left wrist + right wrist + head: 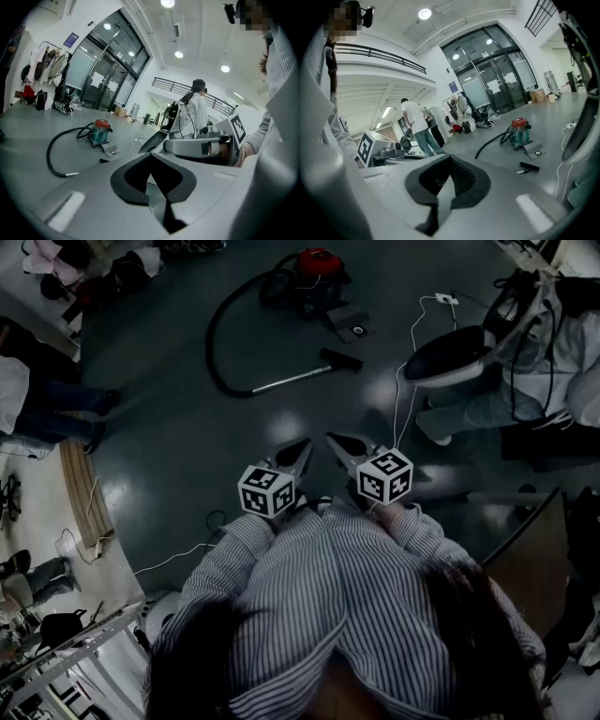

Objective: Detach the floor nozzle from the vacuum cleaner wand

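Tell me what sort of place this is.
Probably a large workshop or lab hall: tall glass doors, a railed upper gallery, and a wide floor with a vacuum cleaner.

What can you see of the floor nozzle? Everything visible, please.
The floor nozzle is a small, flat, black bar, plastic by its look, lying on the dark floor well ahead of the person. It appears joined to the end of the silvery wand, set crosswise to it. The wand runs back into the black hose, which curves to the red-lidded canister. A grey plate lies close by, apart from it. Only wand and floor touch it. Finer detail is too small to tell.
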Demonstrator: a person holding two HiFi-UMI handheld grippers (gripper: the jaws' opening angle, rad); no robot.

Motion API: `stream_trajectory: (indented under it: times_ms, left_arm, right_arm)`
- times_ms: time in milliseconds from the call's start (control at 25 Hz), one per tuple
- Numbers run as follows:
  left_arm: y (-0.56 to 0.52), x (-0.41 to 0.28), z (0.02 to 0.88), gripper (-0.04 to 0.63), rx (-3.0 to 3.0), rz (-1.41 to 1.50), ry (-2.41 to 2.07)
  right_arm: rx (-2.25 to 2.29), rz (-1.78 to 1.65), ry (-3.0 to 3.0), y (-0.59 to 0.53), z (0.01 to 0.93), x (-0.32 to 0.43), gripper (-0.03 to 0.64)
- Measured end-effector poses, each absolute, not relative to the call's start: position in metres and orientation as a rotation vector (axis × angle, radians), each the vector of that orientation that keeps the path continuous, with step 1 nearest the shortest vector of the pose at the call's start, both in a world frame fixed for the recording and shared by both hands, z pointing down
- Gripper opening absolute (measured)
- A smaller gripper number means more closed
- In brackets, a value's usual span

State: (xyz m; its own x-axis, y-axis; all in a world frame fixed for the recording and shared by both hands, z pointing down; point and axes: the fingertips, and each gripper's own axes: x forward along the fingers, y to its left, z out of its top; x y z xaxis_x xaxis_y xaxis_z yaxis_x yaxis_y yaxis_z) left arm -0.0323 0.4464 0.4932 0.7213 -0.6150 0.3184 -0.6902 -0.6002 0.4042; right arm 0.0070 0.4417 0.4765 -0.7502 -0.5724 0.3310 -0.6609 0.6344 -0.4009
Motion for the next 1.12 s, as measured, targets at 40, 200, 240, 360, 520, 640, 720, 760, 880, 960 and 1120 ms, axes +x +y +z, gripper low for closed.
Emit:
stream_trajectory:
  times_ms: [40, 200, 240, 360, 520, 640, 720, 760, 880, 960, 1120]
  left_arm:
    - [0.447, -0.033, 0.493, 0.006, 2.419, 0.197, -0.993]
    - [0.442, -0.032, 0.492, 0.006, 2.420, 0.192, -0.997]
    - [0.440, -0.031, 0.492, 0.006, 2.420, 0.192, -0.998]
    - [0.437, -0.031, 0.493, 0.006, 2.414, 0.198, -1.004]
    - [0.433, -0.031, 0.495, 0.006, 2.407, 0.207, -1.015]
    - [0.426, -0.028, 0.496, 0.006, 2.403, 0.203, -1.018]
    - [0.424, -0.027, 0.497, 0.006, 2.399, 0.199, -1.021]
    - [0.424, -0.028, 0.498, 0.006, 2.395, 0.197, -1.022]
    - [0.419, -0.028, 0.496, 0.006, 2.377, 0.176, -1.036]
    - [0.409, -0.026, 0.492, 0.006, 2.368, 0.150, -1.045]
    - [0.386, -0.011, 0.492, 0.006, 2.352, 0.117, -1.062]
  right_arm:
    - [1.028, 0.760, -2.680, 0.441, 0.476, 0.008, 0.002]
    - [1.039, 0.761, -2.677, 0.437, 0.476, 0.011, 0.002]
    - [1.037, 0.760, -2.677, 0.435, 0.476, 0.012, 0.002]
    - [1.029, 0.751, -2.676, 0.434, 0.477, 0.012, 0.002]
    - [1.020, 0.742, -2.674, 0.431, 0.478, 0.012, 0.002]
    - [1.031, 0.748, -2.686, 0.424, 0.477, 0.017, 0.002]
    - [1.056, 0.769, -2.718, 0.420, 0.474, 0.020, 0.002]
    - [1.074, 0.789, -2.737, 0.418, 0.472, 0.023, 0.002]
    - [1.119, 0.826, -2.769, 0.413, 0.466, 0.033, 0.002]
    - [1.121, 0.824, -2.770, 0.405, 0.464, 0.040, 0.002]
    - [1.071, 0.826, -2.764, 0.389, 0.470, 0.055, 0.002]
